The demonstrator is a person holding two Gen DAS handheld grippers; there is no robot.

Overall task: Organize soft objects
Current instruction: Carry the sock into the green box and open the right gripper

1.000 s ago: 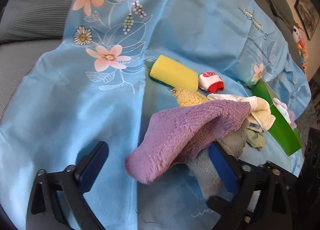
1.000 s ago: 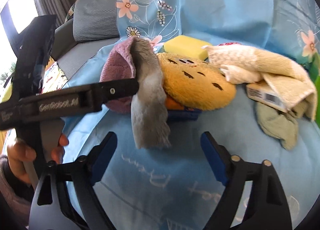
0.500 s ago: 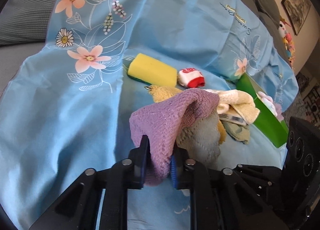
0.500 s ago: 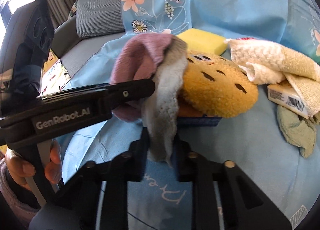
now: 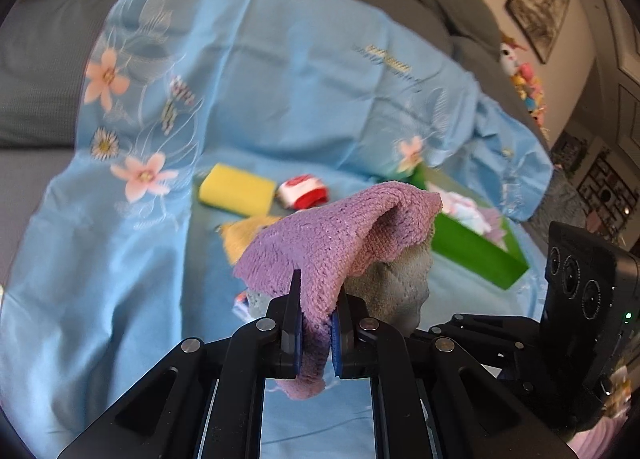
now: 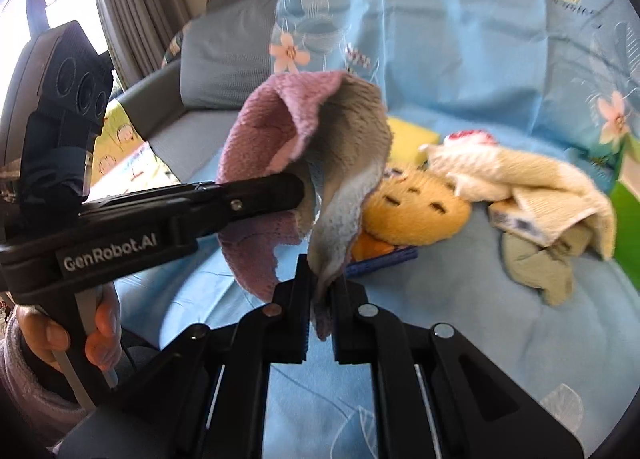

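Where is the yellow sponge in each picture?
Left wrist view: the yellow sponge lies left of middle on the blue cloth, beside the red and white sock.
Right wrist view: sponge peeks out right of the lifted purple towel.
Shared landmark: the sock.

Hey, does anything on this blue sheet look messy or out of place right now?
Yes. The cream towel lies crumpled over a small box and a green rag, in a heap beside the yellow plush toy. The purple-and-grey cloth hangs bunched between the left claw and the right claw, not folded.
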